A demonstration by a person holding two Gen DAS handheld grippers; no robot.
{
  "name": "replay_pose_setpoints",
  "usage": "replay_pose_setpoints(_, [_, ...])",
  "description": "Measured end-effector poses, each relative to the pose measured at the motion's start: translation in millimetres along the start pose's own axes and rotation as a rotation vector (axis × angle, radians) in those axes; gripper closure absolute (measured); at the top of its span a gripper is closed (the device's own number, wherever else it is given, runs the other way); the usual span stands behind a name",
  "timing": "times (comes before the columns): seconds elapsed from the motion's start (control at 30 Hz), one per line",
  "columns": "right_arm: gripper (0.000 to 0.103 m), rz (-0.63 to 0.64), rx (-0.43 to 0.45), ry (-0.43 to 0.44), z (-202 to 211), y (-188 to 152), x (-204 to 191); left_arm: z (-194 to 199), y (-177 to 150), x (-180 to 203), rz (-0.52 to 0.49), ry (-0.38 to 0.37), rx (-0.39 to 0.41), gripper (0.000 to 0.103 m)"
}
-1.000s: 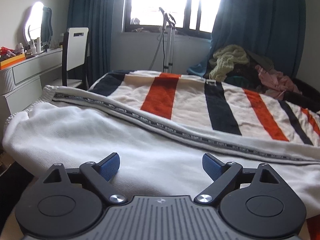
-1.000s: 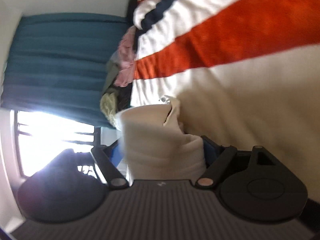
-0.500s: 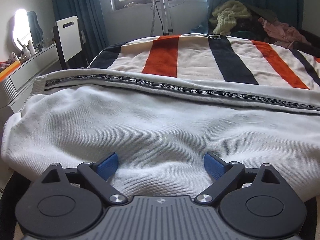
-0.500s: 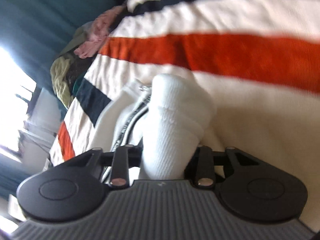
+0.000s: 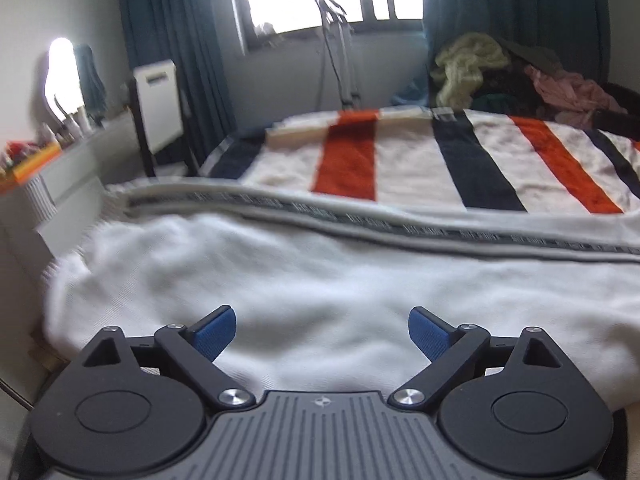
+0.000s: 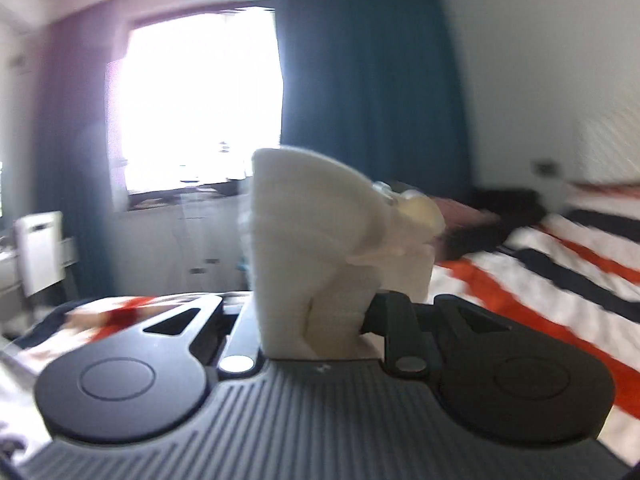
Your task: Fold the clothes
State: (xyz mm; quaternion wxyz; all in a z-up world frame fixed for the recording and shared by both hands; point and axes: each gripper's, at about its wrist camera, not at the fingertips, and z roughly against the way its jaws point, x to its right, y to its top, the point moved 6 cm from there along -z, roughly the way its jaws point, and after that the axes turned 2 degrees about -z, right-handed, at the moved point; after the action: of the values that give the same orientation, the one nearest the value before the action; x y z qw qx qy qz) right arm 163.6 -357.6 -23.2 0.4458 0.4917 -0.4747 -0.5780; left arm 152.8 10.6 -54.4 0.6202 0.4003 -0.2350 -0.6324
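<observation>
A white sweater (image 5: 320,288) lies spread across the near end of the bed (image 5: 400,160). It has a dark band (image 5: 360,224) with tiny words along one edge. The left gripper (image 5: 322,330) hangs just over it with its blue pads (image 5: 212,330) far apart and nothing between them.

The right gripper (image 6: 316,312) is up in the air, pointing at the window (image 6: 200,100). Its jaws are closing, and a thick bunch of the white cloth (image 6: 320,248) is squeezed between them. The cloth stands up in a fat lump.

The sweater looks soft, thick and floppy. It will likely sag and bend wherever it is not held. It does not look slippery or easy to break. I think the best places to hold are the edges and corners, like the band side or the near hem. A pinch in the middle would only bunch it up.

The right view is blurry, so I cannot tell which part of the sweater is held. The right pads are hidden by the cloth. The sweater runs out of the picture on the right. The words on the band are too smeared to read.
</observation>
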Motion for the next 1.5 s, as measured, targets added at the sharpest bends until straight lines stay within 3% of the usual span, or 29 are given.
replay_pose_setpoints(0.13, [0.081,0.084,-0.059,0.17,-1,-41,-82,14,13,-28,0.103,0.01,0.062,0.008])
replay_pose_setpoints(0.27, [0.081,0.305,-0.248,0.339,-3,-128,-160,7,14,-45,0.193,-0.005,0.033,0.008])
replay_pose_setpoints(0.33, [0.081,0.425,-0.326,0.367,1,-168,-184,3,14,-46,0.208,-0.013,0.023,0.008])
replay_pose_setpoints(0.4, [0.08,0.495,-0.287,0.349,7,-173,-191,0,14,-44,0.206,-0.009,0.028,0.008])
replay_pose_setpoints(0.6, [0.08,0.395,-0.164,0.397,22,-118,-210,5,22,-50,0.259,-0.025,0.096,0.007])
replay_pose_setpoints(0.7, [0.076,0.381,-0.255,0.443,12,-136,-225,1,19,-54,0.295,-0.04,0.083,0.007])
replay_pose_setpoints(0.83, [0.061,0.358,-0.367,0.474,5,-156,-224,-8,13,-54,0.342,-0.084,0.052,0.007])
replay_pose_setpoints(0.9, [0.038,0.329,-0.406,0.503,6,-151,-223,-9,12,-54,0.363,-0.105,0.053,0.007])
replay_pose_setpoints(1.0, [0.025,0.231,-0.495,0.547,9,-145,-217,-7,11,-57,0.399,-0.134,0.054,0.007])
replay_pose_setpoints(1.17, [0.025,0.101,-0.59,0.592,37,-126,-187,5,13,-60,0.455,-0.213,0.096,0.008])
replay_pose_setpoints(1.3, [0.025,0.024,-0.612,0.554,52,-99,-155,19,19,-46,0.432,-0.319,0.143,0.01])
replay_pose_setpoints(1.4, [0.025,0.008,-0.597,0.443,61,-83,-127,28,20,-29,0.412,-0.451,0.163,0.018])
replay_pose_setpoints(1.5, [0.025,0.001,-0.573,0.265,63,-79,-89,34,17,-8,0.391,-0.567,0.157,0.022])
